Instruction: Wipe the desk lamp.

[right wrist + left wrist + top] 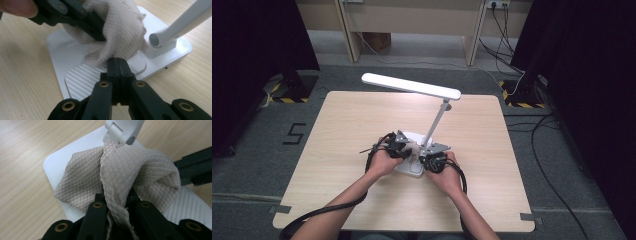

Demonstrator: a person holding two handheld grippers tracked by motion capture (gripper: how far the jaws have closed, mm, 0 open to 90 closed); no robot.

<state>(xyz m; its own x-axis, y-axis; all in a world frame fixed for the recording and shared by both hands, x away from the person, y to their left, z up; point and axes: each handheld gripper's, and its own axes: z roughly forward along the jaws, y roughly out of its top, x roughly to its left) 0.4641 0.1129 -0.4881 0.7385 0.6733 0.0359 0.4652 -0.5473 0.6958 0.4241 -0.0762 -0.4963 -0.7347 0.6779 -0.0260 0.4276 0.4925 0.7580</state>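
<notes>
A white desk lamp (422,100) stands on a light wooden table (342,125), its flat white base (57,162) near the person's edge and its slim arm (435,120) rising from the base's back corner to a long light bar. No boxes, bowls or other containers are on the table.

The left gripper (116,202) has its jaws clenched on a beige waffle-weave cloth (130,167). The cloth is bunched between the jaws and spreads forward over the top of the base, with one fold lying flat on the white surface and the bulk reaching up to the foot of the arm's hinge (122,130).

The right gripper (116,66) has its jaws pressed fully together with nothing between them. Their tips rest over the ribbed oval pad (82,77) on the base, just beside the lower edge of the cloth; whether they touch the pad I cannot tell.

In the high view both hands sit close together over the base, left hand (384,160) and right hand (447,172) either side of it.
</notes>
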